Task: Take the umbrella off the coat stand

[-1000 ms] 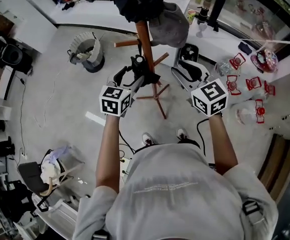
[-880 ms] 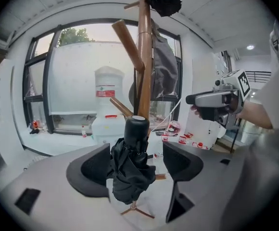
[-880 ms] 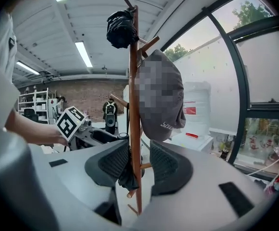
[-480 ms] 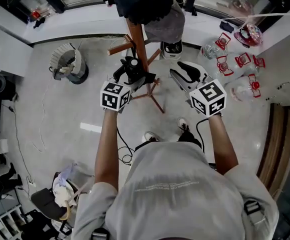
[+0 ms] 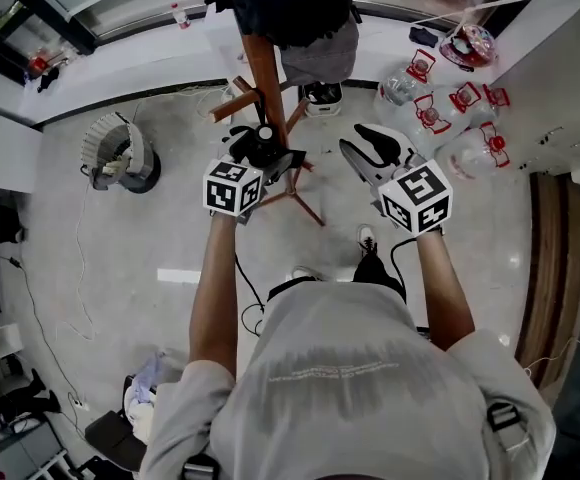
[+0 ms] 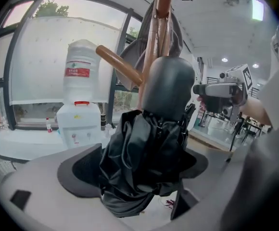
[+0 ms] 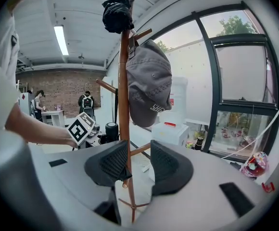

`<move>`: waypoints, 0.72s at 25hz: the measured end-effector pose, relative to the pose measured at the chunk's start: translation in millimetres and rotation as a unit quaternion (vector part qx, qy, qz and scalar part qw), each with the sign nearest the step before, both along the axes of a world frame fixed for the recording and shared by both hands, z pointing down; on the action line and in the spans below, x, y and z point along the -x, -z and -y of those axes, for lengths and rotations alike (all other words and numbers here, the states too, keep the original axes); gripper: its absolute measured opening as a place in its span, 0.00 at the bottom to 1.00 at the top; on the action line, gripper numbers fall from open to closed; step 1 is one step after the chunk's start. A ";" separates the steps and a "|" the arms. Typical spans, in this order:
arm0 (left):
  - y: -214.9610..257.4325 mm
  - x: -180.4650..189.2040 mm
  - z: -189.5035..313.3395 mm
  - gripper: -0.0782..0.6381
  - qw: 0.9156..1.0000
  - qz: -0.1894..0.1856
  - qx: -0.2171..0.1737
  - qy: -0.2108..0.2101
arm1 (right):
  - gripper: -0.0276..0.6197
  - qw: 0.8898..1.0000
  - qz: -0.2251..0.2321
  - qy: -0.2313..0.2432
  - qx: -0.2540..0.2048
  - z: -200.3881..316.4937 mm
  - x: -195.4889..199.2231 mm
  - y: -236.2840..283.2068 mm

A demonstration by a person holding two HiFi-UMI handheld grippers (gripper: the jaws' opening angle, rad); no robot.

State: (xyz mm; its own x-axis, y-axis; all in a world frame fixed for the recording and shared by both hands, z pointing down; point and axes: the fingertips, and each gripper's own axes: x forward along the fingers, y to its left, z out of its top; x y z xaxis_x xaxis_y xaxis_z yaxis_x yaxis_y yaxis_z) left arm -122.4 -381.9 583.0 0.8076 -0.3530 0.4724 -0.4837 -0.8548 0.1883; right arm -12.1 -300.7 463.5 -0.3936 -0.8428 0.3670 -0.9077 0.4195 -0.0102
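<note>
A folded black umbrella [image 5: 262,148] with a grey handle [image 6: 168,88] stands upright next to the brown coat stand [image 5: 268,68], below a peg [image 6: 118,64]. My left gripper [image 5: 265,152] reaches around it. Its jaws have just been opening, and the umbrella fabric [image 6: 144,158] fills the gap between them without a clear squeeze. I cannot tell how the umbrella hangs. To the right, my right gripper [image 5: 370,146] is open and empty, and in the right gripper view [image 7: 132,165] the stand's pole [image 7: 124,105] shows through its gap, farther off.
A grey cap [image 7: 149,81] and a black bundle [image 7: 116,13] hang on the stand. Behind it a water dispenser [image 6: 81,109] stands by the window. Several large water bottles [image 5: 440,108] lie on the floor at right, and a bin [image 5: 120,153] at left.
The left gripper's jaws stand wider around the umbrella than a second ago. Both grippers have dipped a little, and the head view has shifted over the floor.
</note>
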 end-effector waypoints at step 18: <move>35.0 13.8 1.1 0.51 0.995 -0.019 -0.063 0.073 | 0.30 1.000 -0.003 0.020 -0.009 -4.7 -2.5 7.6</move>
State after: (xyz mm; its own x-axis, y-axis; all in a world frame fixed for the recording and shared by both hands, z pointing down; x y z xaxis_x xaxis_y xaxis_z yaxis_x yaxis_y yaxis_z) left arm -136.3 -383.0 548.0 0.7606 -0.5220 0.3861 -0.5983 -0.7945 0.1045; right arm -9.6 -296.0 455.9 -0.4252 -0.8331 0.3538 -0.8900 0.4559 0.0040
